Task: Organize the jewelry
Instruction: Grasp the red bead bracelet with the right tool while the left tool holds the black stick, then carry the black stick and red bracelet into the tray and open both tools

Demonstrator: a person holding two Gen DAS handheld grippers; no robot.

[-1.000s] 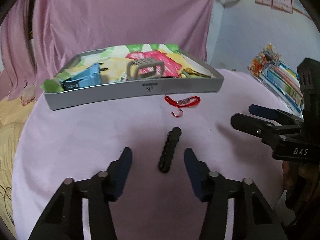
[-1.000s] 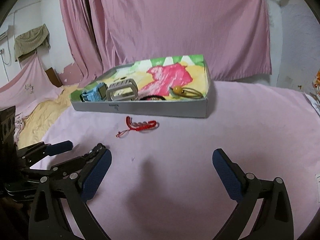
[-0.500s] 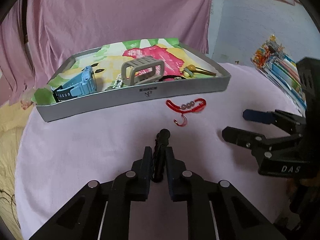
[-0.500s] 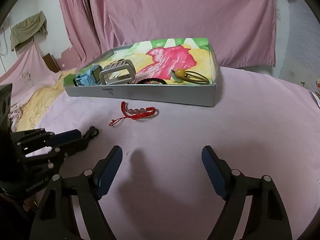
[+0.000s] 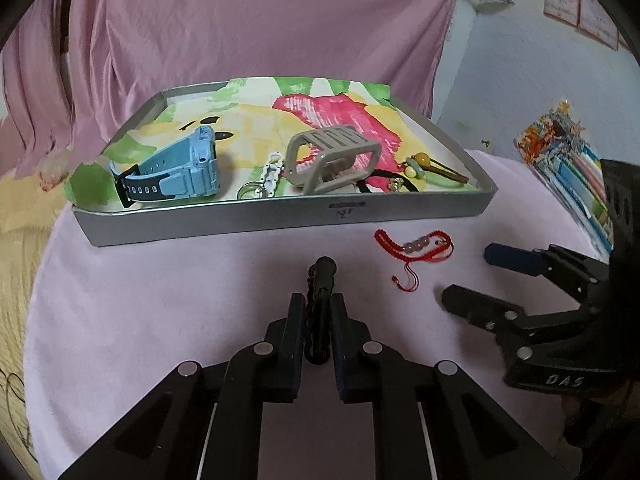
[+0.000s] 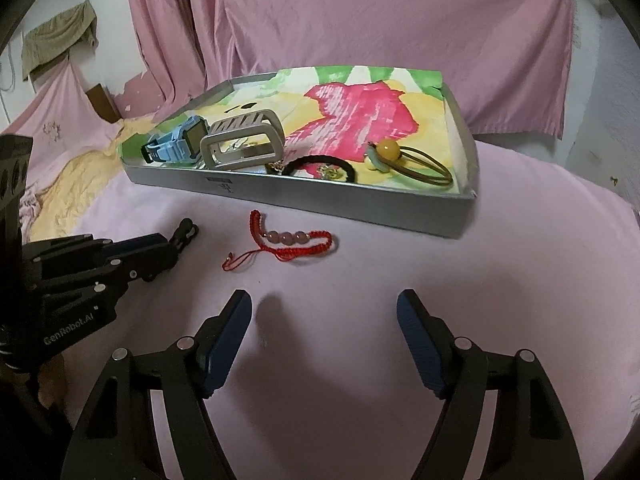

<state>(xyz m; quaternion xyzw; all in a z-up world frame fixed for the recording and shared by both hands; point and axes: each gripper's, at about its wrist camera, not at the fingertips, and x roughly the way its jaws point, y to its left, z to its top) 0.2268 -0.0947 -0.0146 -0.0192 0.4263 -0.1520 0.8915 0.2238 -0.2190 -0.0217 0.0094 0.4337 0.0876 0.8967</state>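
My left gripper [image 5: 318, 304] is shut on a black beaded bracelet [image 5: 321, 276], held just above the pink cloth in front of the grey tray [image 5: 280, 216]; it also shows in the right wrist view [image 6: 186, 232]. A red cord bracelet with pink beads [image 5: 416, 245] lies on the cloth right of it, and shows in the right wrist view [image 6: 288, 240]. My right gripper [image 6: 324, 332] is open and empty, a short way before the red bracelet. The tray holds a blue watch [image 5: 180, 172], a beige strap [image 5: 336, 160], a black hair tie [image 6: 320, 166] and an amber-bead tie [image 6: 404, 156].
The tray [image 6: 360, 208] has a colourful paper lining. A pink curtain [image 5: 240, 20] hangs behind. A stack of colourful packets [image 5: 568, 160] lies at the right. The cloth falls off at the left toward yellow fabric [image 6: 68, 184].
My left gripper closed on the black bracelet and has moved forward toward the tray with it. My right gripper moved closer to the red bracelet, still open.
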